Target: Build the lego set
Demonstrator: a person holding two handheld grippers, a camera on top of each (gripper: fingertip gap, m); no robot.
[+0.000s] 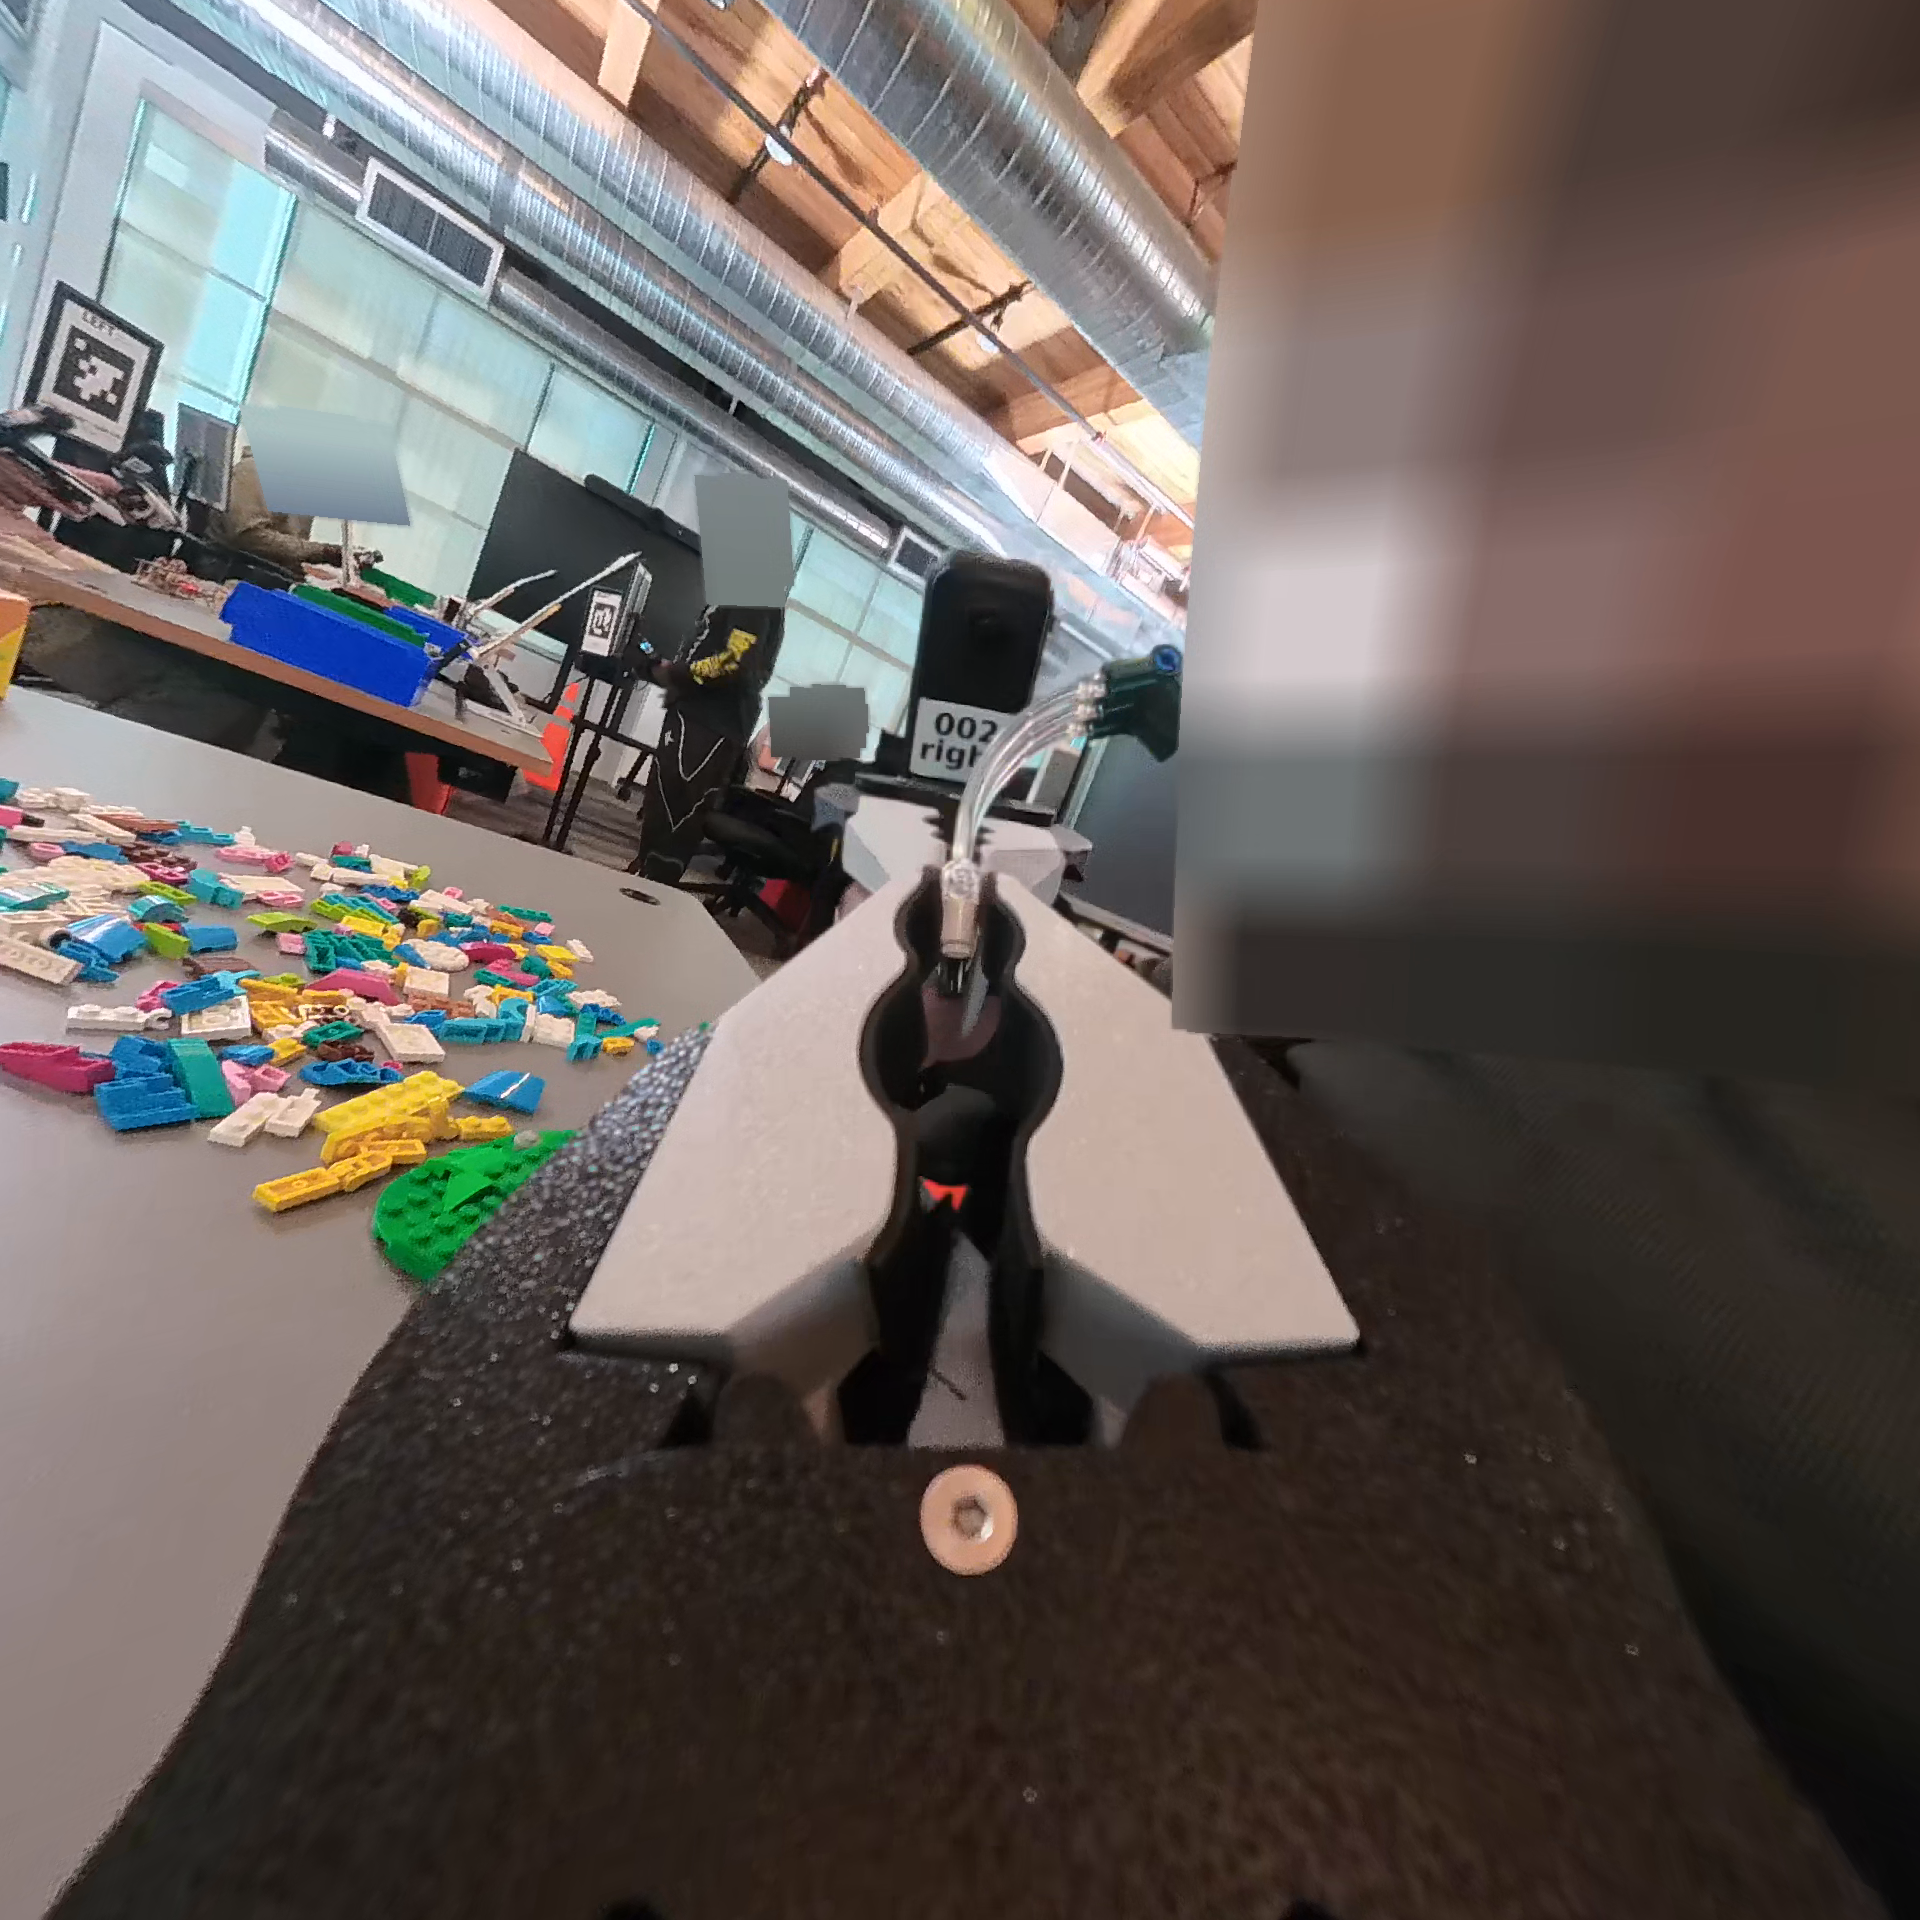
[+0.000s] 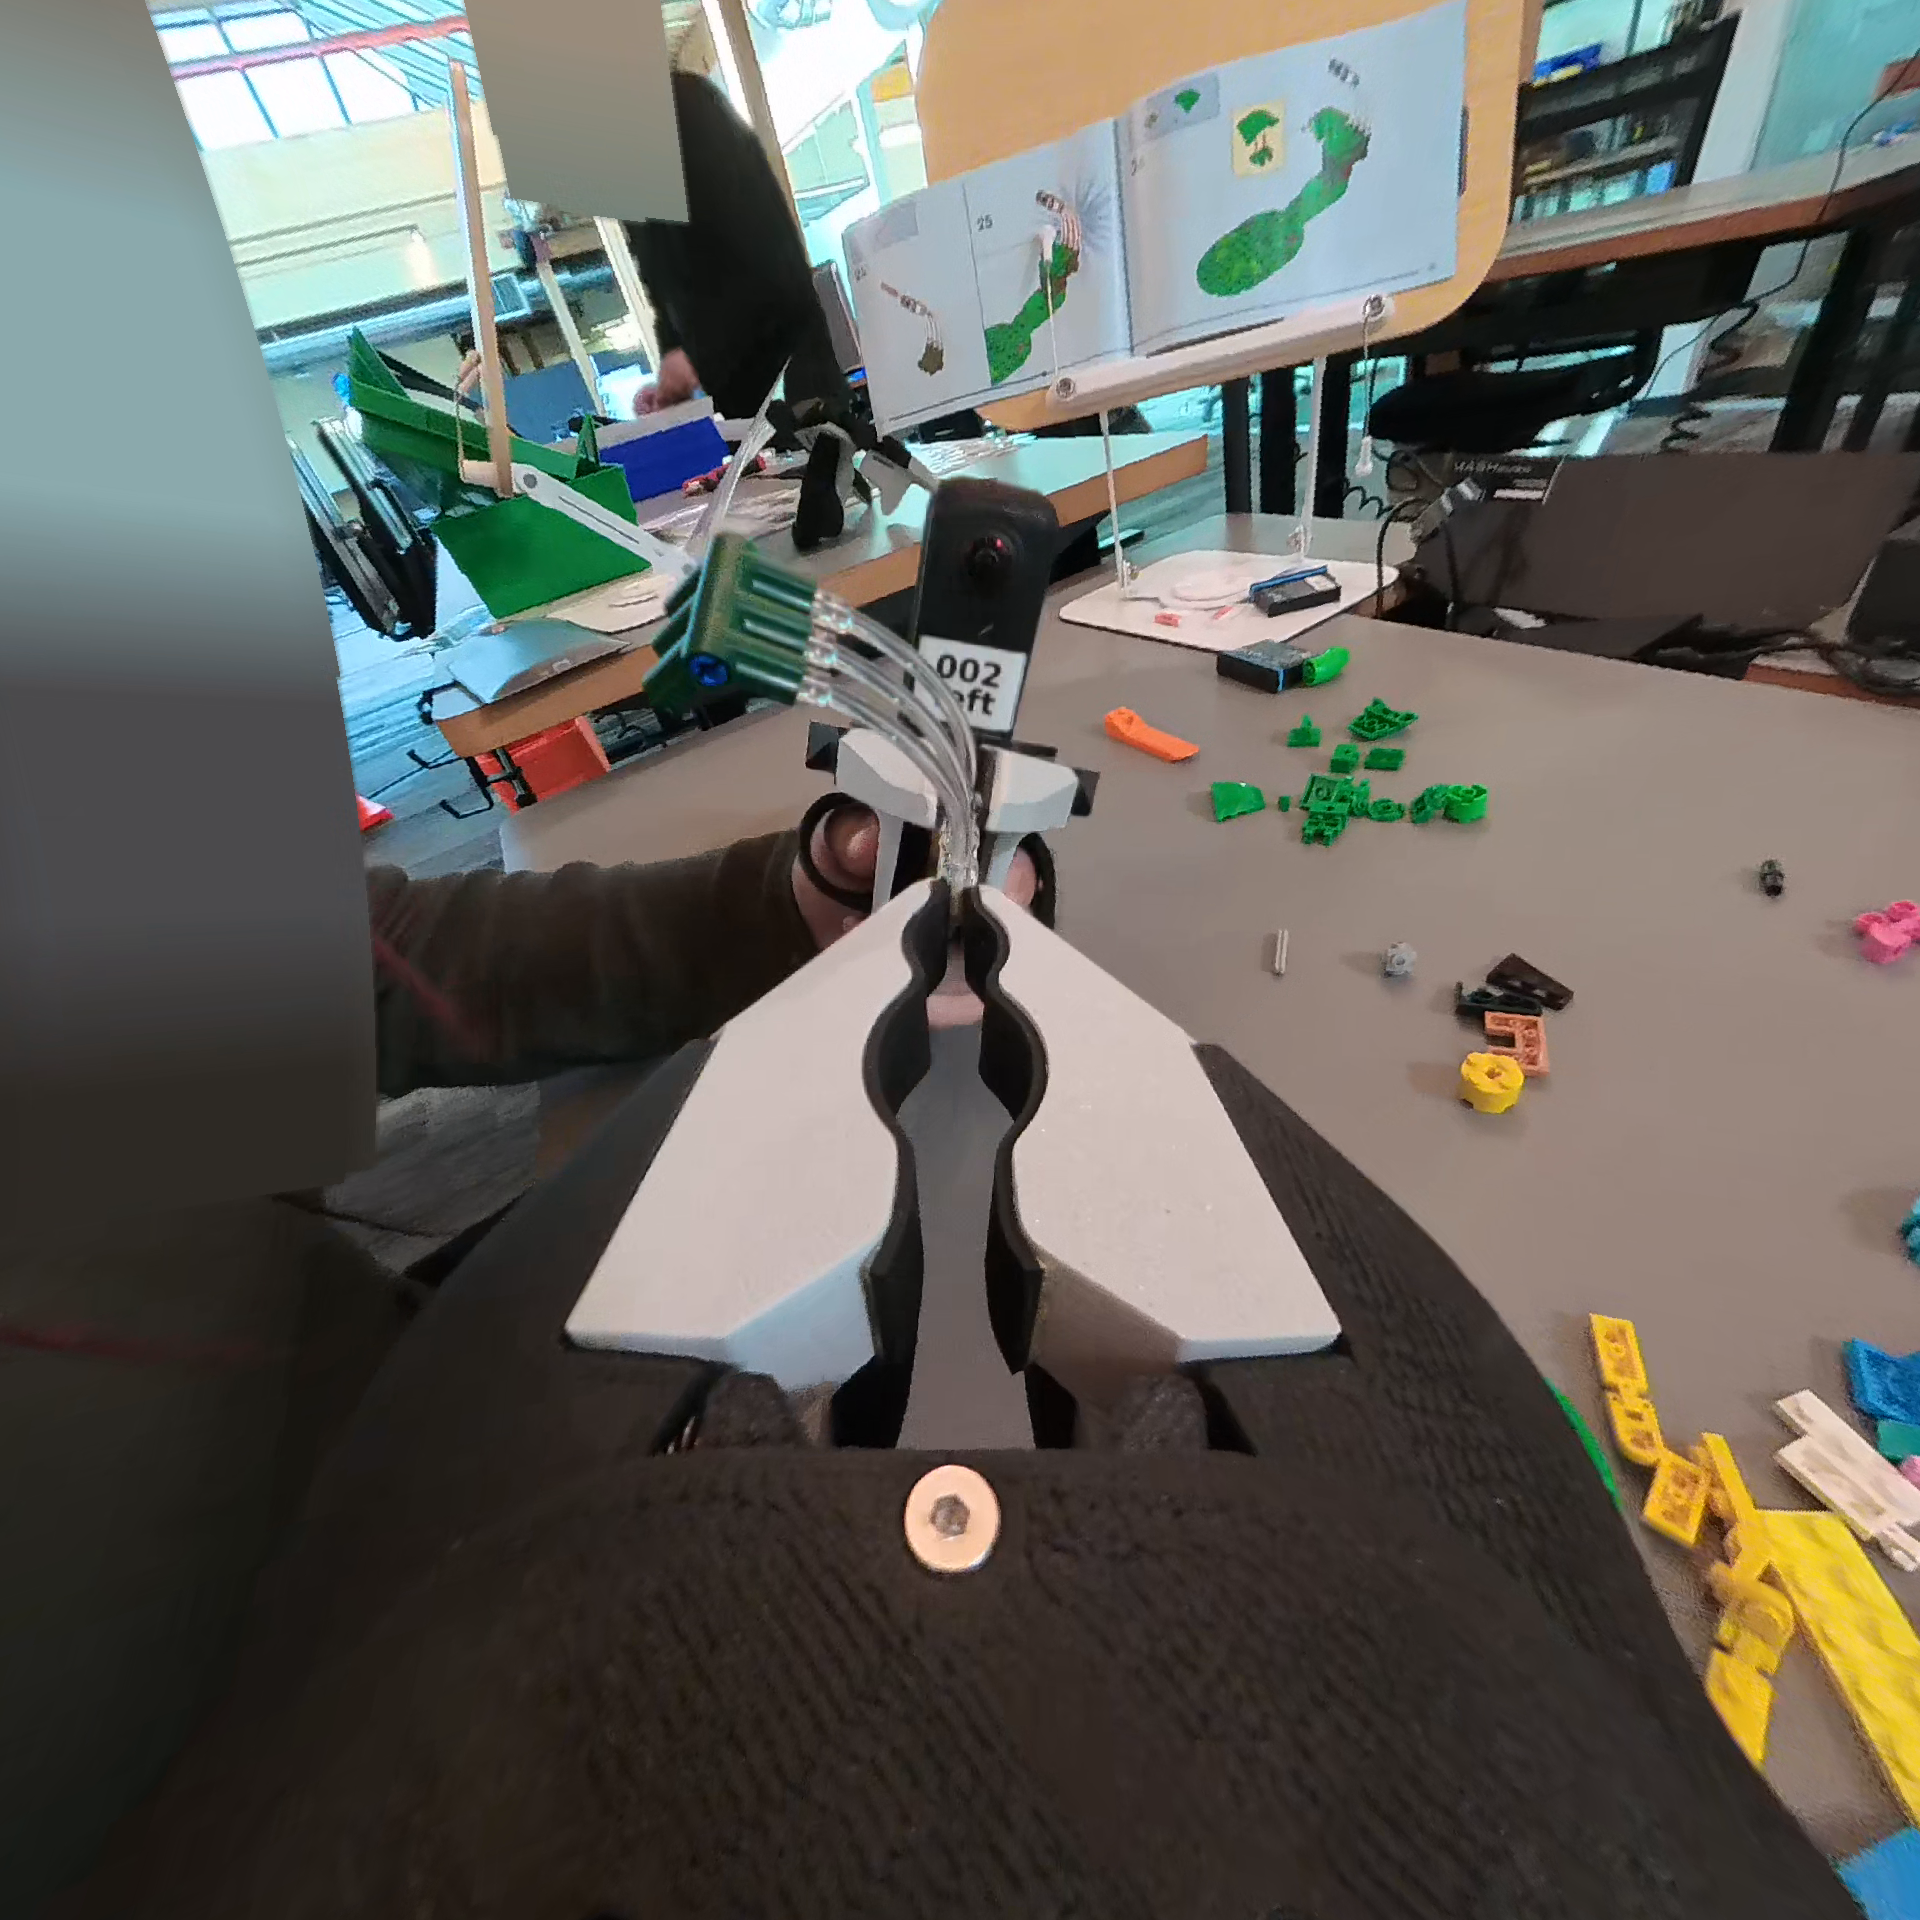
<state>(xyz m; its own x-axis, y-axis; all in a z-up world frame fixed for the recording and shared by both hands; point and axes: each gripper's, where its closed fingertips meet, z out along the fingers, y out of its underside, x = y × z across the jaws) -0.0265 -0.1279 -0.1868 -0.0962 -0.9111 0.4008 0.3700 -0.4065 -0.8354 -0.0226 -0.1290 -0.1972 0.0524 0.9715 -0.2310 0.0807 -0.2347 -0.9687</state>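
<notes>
Above the table's near edge (image 2: 1195, 1039), I am pinching the clear tubes (image 2: 914, 707) with both tongs (image 1: 961, 914) (image 2: 961, 899) clamped shut, keeping the green block (image 2: 727, 634) level so nothing bends.

An open-plan lab or workshop: corrugated silver ventilation ducts (image 1: 790, 260) run under a wooden-beam ceiling (image 1: 966, 156), long wooden work benches (image 1: 312, 665) carry blue plastic bins (image 1: 332, 639), and black-and-white fiducial marker boards (image 1: 96, 366) stand before tall glass partitions (image 1: 343, 312).
</notes>
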